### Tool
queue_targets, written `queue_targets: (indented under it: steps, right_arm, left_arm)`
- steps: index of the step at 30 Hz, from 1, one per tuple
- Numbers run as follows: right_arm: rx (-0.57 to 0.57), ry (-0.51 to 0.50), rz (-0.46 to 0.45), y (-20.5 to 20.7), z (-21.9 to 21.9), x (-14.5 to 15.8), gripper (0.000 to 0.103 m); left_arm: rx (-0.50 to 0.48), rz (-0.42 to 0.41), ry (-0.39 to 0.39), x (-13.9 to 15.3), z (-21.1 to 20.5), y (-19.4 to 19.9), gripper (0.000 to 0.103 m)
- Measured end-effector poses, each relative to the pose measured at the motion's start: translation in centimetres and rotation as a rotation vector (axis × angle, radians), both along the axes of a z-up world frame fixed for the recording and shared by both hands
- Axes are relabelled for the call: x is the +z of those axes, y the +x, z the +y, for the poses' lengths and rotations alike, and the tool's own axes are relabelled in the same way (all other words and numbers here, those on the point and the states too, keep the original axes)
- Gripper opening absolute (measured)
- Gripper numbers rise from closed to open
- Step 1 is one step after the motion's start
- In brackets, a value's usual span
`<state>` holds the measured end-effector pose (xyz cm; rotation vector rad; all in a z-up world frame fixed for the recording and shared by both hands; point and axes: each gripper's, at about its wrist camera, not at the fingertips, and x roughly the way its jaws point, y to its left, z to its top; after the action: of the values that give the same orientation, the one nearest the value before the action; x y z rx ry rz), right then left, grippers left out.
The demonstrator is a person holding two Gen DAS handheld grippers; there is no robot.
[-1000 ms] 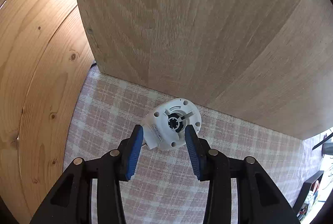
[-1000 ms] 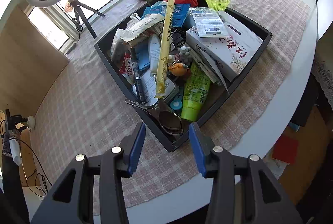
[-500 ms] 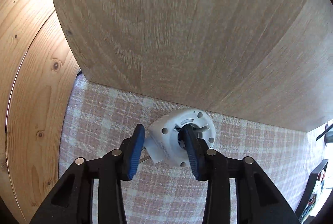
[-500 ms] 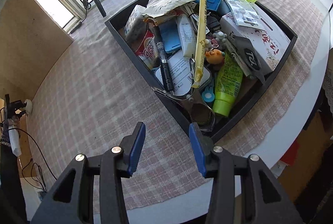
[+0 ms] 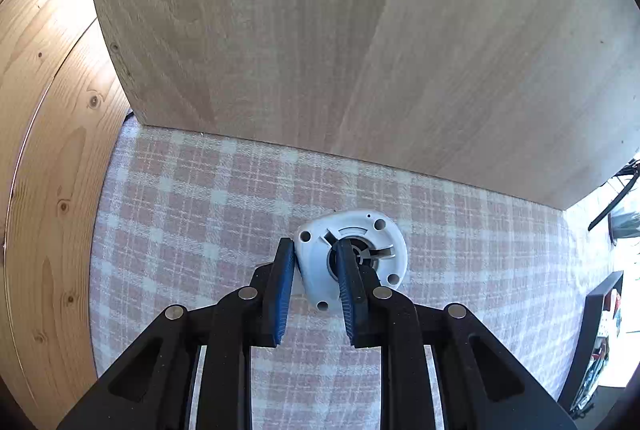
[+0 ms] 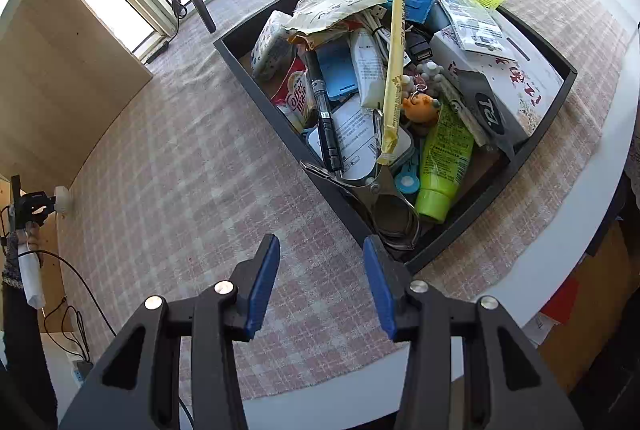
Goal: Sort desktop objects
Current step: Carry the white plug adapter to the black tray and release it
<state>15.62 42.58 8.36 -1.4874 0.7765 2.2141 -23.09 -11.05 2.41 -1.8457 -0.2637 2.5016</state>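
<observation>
On the tabletop [image 6: 592, 190], white-edged and covered by a pink checked cloth [image 6: 192, 190], a black tray [image 6: 460, 230] sits toward 1 o'clock in the right wrist view, heaped with clutter. Legible print: "Coffee mate" on a red-and-white sachet [image 6: 298, 98] at the tray's 9 o'clock side; "TGJ." on a dark sleeve [image 6: 490, 114] at 3 o'clock. Other labels are too small to read. A green tube [image 6: 442, 162] lies cap-down at the tray's 6 o'clock corner.

The right claw [image 6: 320, 282] points steeply down at the cloth just short of the tray, jaws apart and empty.

The left claw [image 5: 314, 272] points steeply down near a wooden panel [image 5: 360, 30] at 12 o'clock. Its jaws are closing on a white round fitting [image 5: 316, 262] resting on the cloth; one pad bears on its outer rim, the other sits in its centre hole.
</observation>
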Motion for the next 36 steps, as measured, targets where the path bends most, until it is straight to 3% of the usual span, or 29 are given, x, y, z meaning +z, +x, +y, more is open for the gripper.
queue_targets:
  steps: [7,13,16,20,21,28,36]
  right_arm:
    - [-0.029,-0.013,0.045,2.2,1.4,0.3,0.043]
    - [-0.073,-0.026,0.079,5.0,3.3,0.5,0.043]
    - [-0.088,-0.021,0.089,6.2,4.5,0.7,0.043]
    - [-0.109,-0.027,0.105,7.4,6.5,0.7,0.043]
    - [-0.111,-0.028,0.108,7.6,7.0,0.6,0.043]
    - [-0.082,-0.033,0.107,9.1,11.0,0.1,0.043]
    - [-0.052,-0.006,0.102,10.7,16.7,0.8,0.043]
  left_arm:
    - [-0.113,0.034,0.005,2.6,7.3,3.4,0.02]
    - [-0.248,0.065,0.018,5.5,18.9,5.7,0.02]
    - [-0.324,0.079,0.028,6.1,22.7,4.1,0.02]
    - [-0.427,0.092,0.038,7.1,27.7,5.1,0.02]
    - [-0.456,0.095,0.04,7.6,27.2,3.8,0.02]
    - [-0.613,0.1,0.066,9.6,36.6,9.7,0.02]
    - [-0.781,0.05,0.092,8.6,47.0,18.4,0.02]
